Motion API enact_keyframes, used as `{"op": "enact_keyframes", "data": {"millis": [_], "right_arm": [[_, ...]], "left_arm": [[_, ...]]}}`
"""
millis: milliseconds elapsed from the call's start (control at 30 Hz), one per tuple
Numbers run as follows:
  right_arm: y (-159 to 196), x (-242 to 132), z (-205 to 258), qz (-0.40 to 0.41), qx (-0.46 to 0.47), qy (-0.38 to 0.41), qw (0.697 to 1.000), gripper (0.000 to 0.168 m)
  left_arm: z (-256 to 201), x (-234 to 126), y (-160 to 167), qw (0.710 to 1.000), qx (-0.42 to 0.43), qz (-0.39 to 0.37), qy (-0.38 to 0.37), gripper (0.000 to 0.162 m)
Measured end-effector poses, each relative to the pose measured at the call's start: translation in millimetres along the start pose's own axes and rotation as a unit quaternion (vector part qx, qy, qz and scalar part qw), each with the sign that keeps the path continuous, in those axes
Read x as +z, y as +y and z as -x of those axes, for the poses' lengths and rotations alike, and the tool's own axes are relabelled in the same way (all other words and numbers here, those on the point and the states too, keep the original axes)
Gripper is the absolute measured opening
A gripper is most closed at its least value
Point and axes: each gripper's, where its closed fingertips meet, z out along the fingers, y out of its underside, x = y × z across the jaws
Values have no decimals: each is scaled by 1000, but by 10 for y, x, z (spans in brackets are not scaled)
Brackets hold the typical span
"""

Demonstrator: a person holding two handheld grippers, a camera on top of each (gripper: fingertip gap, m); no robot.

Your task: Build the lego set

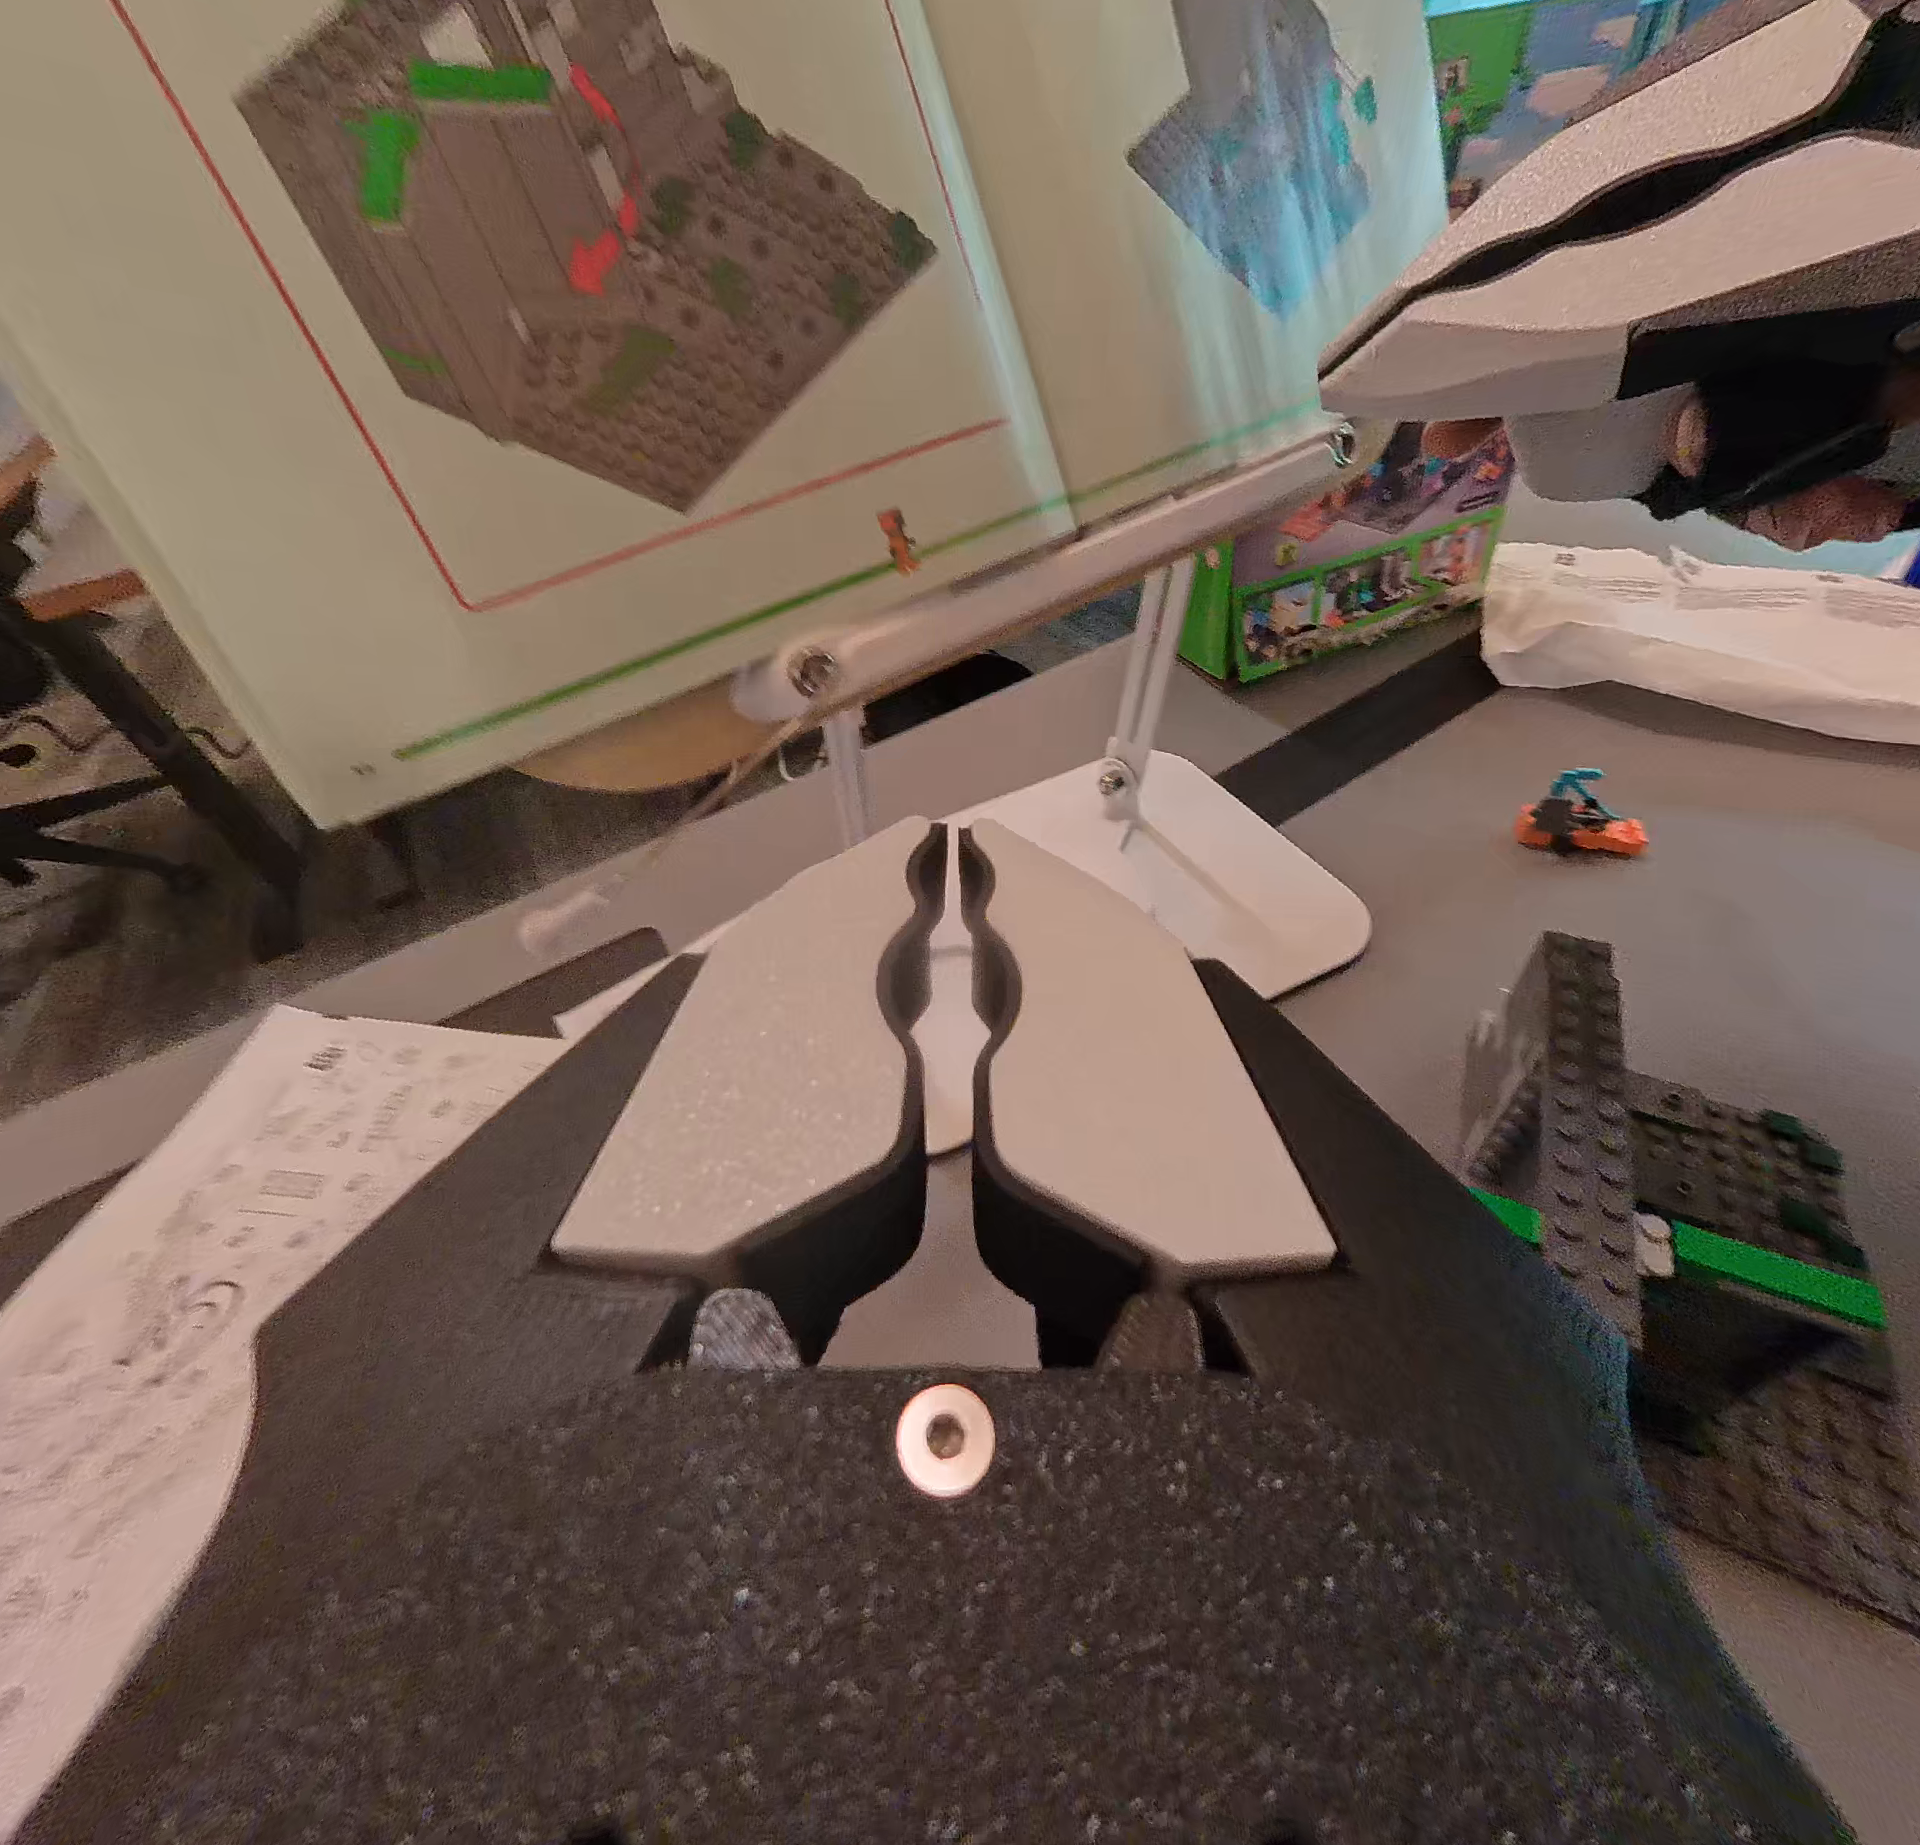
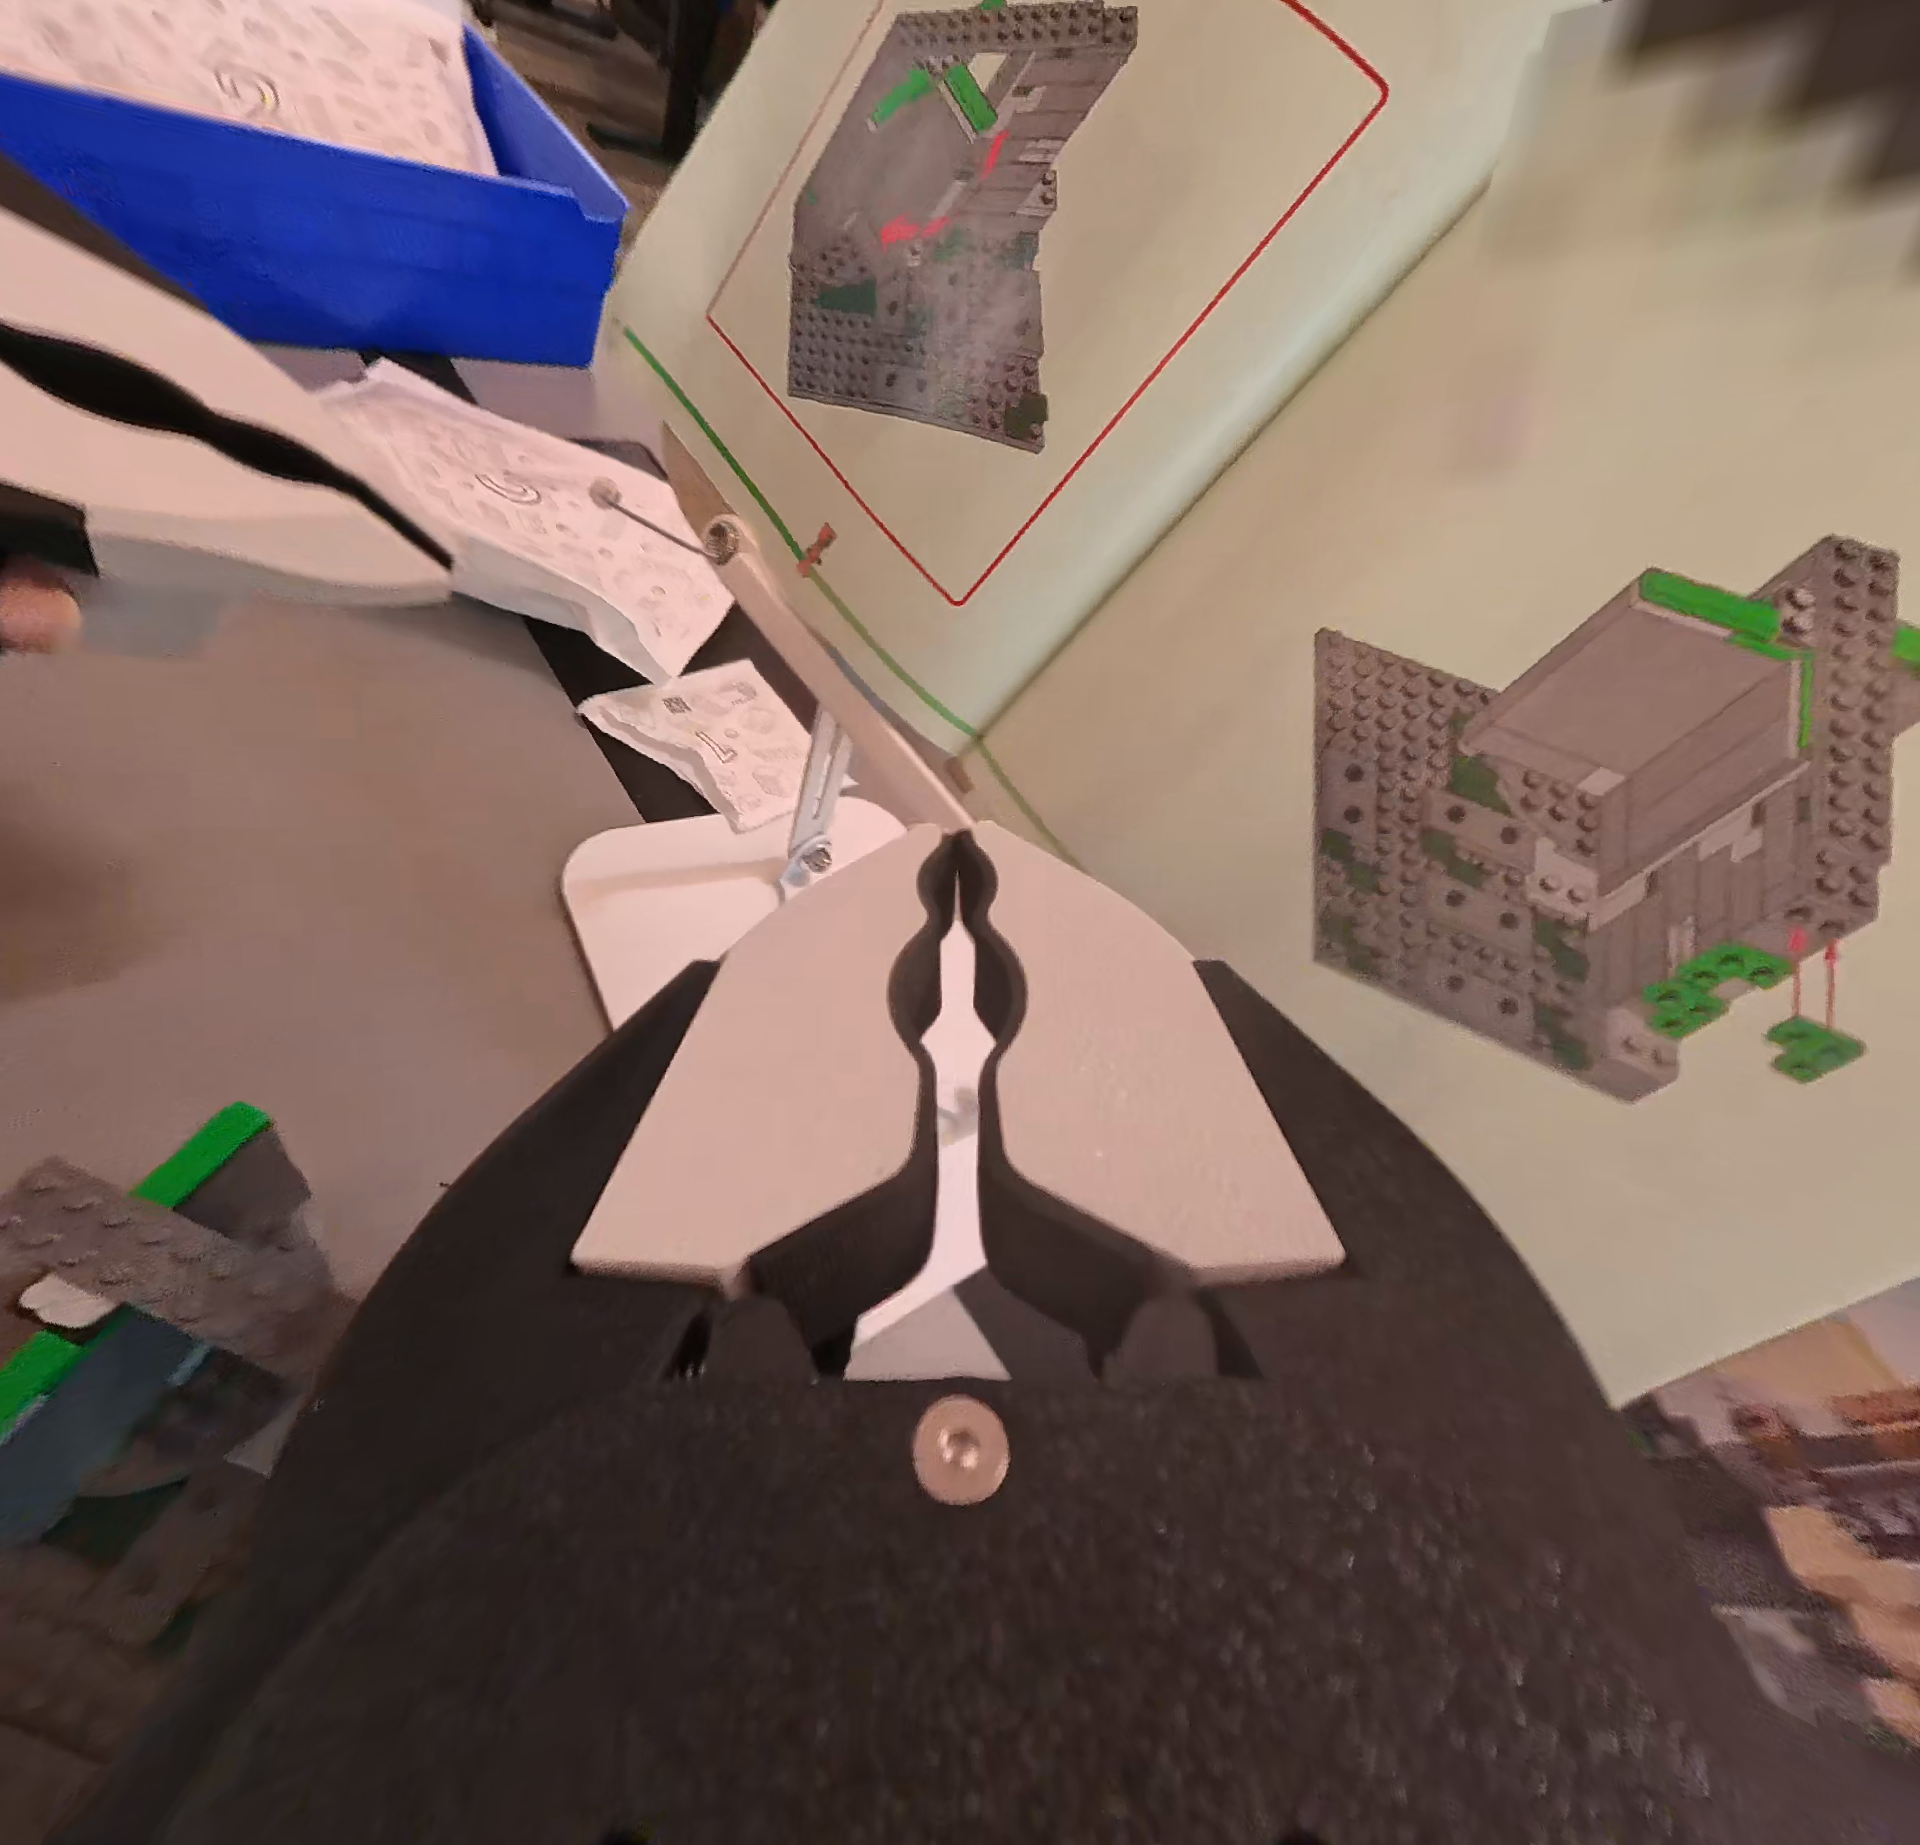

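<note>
The instruction booklet [image 1: 582,341] stands open on a white stand [image 1: 1236,860], showing grey and green build pictures; it also fills the right wrist view [image 2: 1195,393]. My left gripper [image 1: 954,837] is shut and empty, raised in front of the stand. My right gripper [image 2: 961,845] is shut and empty, its tips close to the booklet's lower edge; it also shows at the upper right of the left wrist view [image 1: 1340,377]. The grey and green lego build [image 1: 1662,1234] sits on the grey table at right, and at lower left in the right wrist view [image 2: 135,1307].
A small orange and teal lego piece [image 1: 1579,827] lies on the table. A green lego box [image 1: 1361,559] and a white paper bag [image 1: 1704,642] stand behind. Printed paper bags [image 1: 166,1307] lie at left. A blue bin [image 2: 312,226] holds more bags. The tips of one gripper are about 15 cm away from the tips of the other.
</note>
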Motion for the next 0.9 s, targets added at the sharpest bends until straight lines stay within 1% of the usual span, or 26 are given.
{"op": "enact_keyframes", "data": {"millis": [100, 267, 367, 467, 500, 600, 700, 767, 900], "right_arm": [[48, -102, 126, -21, 27, 4, 999, 0], [110, -315, 344, -63, 78, 6, 995, 0], [75, -467, 410, -120, 104, 13, 987, 0], [126, -600, 350, -190, 157, 40, 968, 0], [179, -603, 341, -199, 173, 41, 964, 0], [386, -623, 155, -190, 197, 101, 957, 0], [487, -619, 99, -178, 214, 117, 953, 0], [524, -630, 66, -174, 211, 140, 951, 0], [484, -651, 67, -167, 208, 153, 952, 0]], "left_arm": [[-122, 10, 134, 1000, -21, -2, 20, 2], [-258, 42, 331, 999, -30, -26, 26, 4], [-307, 56, 464, 1000, 12, -16, 14, 4], [-312, 20, 433, 999, 26, -23, 1, 0], [-284, 3, 405, 999, 26, -30, -11, 0], [-171, -43, 349, 998, 22, -37, -52, 0], [-66, -109, 278, 995, 11, -47, -89, 0], [-22, -161, 224, 993, 10, -55, -108, 0], [-29, -252, 78, 991, 6, -64, -119, 0]]}}
